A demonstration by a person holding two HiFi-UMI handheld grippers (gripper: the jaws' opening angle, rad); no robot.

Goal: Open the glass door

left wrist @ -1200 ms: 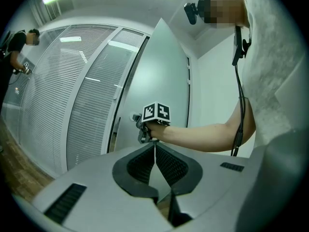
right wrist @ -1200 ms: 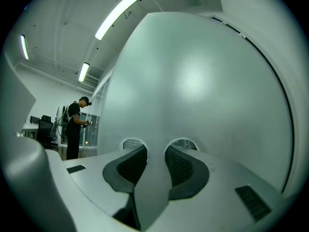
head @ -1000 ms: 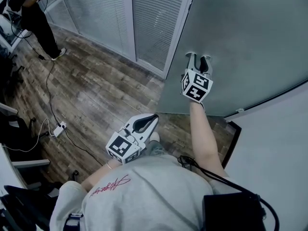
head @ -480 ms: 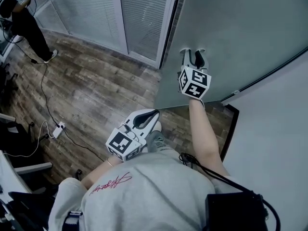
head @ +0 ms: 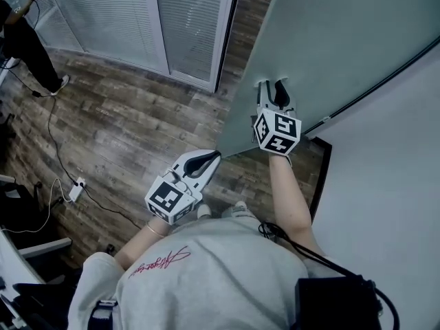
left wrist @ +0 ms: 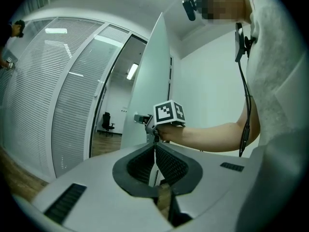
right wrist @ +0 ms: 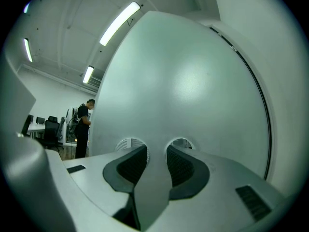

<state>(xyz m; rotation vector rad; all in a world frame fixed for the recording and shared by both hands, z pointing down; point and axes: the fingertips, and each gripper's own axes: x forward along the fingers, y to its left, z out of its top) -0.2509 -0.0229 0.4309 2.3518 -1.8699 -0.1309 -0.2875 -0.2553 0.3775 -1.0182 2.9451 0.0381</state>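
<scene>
The frosted glass door (head: 337, 40) stands partly swung, its free edge away from the dark door frame (head: 225, 29). My right gripper (head: 273, 85) is held level with its fingertips against the door's face, jaws open and nothing between them. In the right gripper view the door (right wrist: 193, 81) fills the picture just past the right gripper (right wrist: 157, 154). My left gripper (head: 208, 160) hangs lower and to the left, near the door's bottom corner, shut and empty. The left gripper view shows the left gripper (left wrist: 155, 151) pointing at the door's edge (left wrist: 155, 81) and my right hand.
A glass wall with blinds (head: 117, 19) runs along the back left. A person (head: 27, 43) stands at the far left; a cable and power strip (head: 74, 188) lie on the wood floor. A white wall (head: 392, 198) closes the right side.
The door has swung further away from me, and the gap at its free edge has widened. My right gripper followed it, still touching. The left gripper drifted slightly left.
</scene>
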